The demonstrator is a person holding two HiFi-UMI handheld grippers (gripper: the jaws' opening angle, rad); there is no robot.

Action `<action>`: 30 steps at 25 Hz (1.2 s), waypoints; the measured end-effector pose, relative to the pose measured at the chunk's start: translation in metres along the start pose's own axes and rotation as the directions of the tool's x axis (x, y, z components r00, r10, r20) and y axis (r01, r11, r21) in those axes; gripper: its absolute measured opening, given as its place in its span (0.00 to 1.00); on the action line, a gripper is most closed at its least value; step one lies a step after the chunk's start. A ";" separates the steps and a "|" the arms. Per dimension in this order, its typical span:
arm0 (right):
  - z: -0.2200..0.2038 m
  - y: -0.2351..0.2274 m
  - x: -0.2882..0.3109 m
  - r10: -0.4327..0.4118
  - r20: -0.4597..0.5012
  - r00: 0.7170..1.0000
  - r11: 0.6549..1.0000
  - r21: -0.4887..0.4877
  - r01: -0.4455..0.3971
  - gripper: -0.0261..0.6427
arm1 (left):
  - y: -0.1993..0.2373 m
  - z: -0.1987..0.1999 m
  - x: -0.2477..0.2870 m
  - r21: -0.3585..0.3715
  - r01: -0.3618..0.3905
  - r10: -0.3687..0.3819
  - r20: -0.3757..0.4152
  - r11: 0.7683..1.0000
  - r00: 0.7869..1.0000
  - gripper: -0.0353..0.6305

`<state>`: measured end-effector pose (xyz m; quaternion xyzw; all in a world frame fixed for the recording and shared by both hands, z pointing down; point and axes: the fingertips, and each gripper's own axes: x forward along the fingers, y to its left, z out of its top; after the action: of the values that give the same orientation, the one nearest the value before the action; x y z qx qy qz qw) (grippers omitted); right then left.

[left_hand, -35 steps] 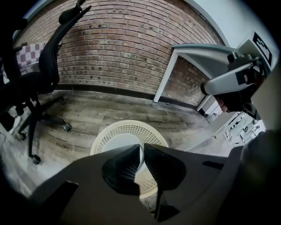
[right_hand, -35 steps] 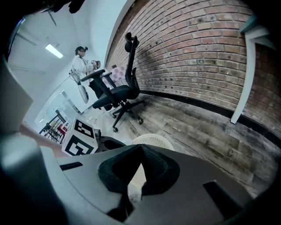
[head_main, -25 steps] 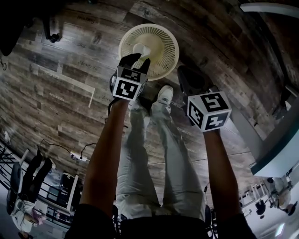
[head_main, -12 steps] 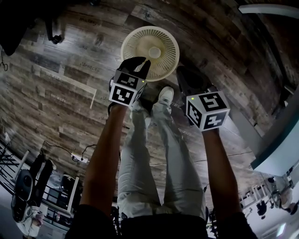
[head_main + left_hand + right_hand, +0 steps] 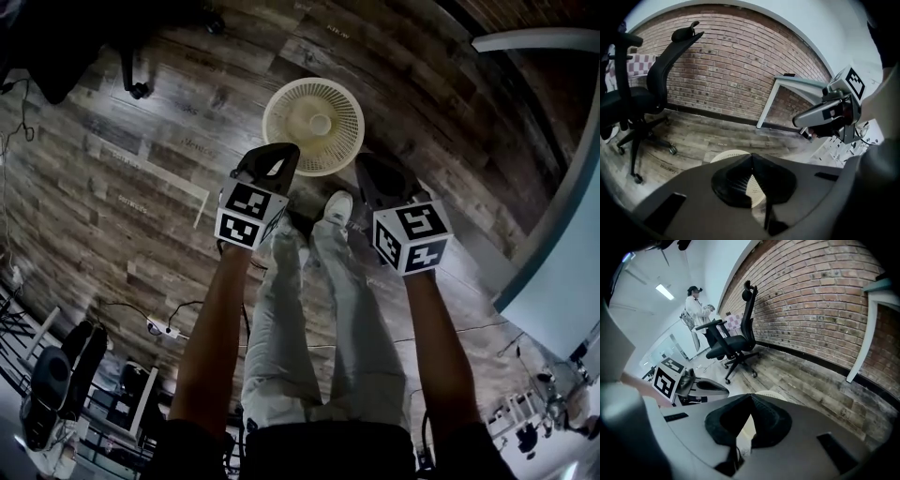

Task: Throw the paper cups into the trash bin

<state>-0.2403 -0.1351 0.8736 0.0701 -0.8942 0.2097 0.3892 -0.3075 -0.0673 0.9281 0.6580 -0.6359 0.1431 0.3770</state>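
A paper cup [image 5: 319, 121] lies inside the trash bin [image 5: 281, 111], and just short of the bin's near rim hang the left gripper [image 5: 278, 153], jaws just closed on nothing, and the right gripper [image 5: 373, 167], clenched empty too.

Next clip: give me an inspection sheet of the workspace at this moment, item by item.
Surface: wood-plank floor.
Job's things: cream mesh trash bin upright on the floor, ahead of the shoes; a pale shape inside may be a paper cup, cannot tell.
Clutter: dark gear by a rack at the edge, too small to identify.
Grippers: left gripper shut, its jaws have just been closing, nothing between them; right gripper shut, empty.
Cables: power strip with leads on the floor, away from the bin.
Surroundings: brick wall, black office chair, white table, a person standing beyond the chair.
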 end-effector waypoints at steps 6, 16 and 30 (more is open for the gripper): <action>0.028 0.027 -0.031 0.007 0.049 0.999 1.000 -0.027 -0.005 0.05 | -0.013 0.032 -0.060 0.011 -0.012 0.011 0.081 1.000 0.997 0.07; 0.105 0.096 -0.115 0.025 0.184 0.983 0.997 -0.075 -0.012 0.04 | -0.053 0.121 -0.170 0.028 -0.052 0.043 0.255 0.998 0.966 0.07; 0.183 0.208 -0.208 0.051 0.325 0.944 0.986 -0.167 0.004 0.04 | -0.092 0.214 -0.308 0.053 -0.053 0.023 0.450 0.997 0.893 0.07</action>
<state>-0.2797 -0.0343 0.5447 0.0606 -0.9615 0.1252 0.2370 -0.3292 0.0031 0.5493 0.6724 -0.7136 0.0148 0.1960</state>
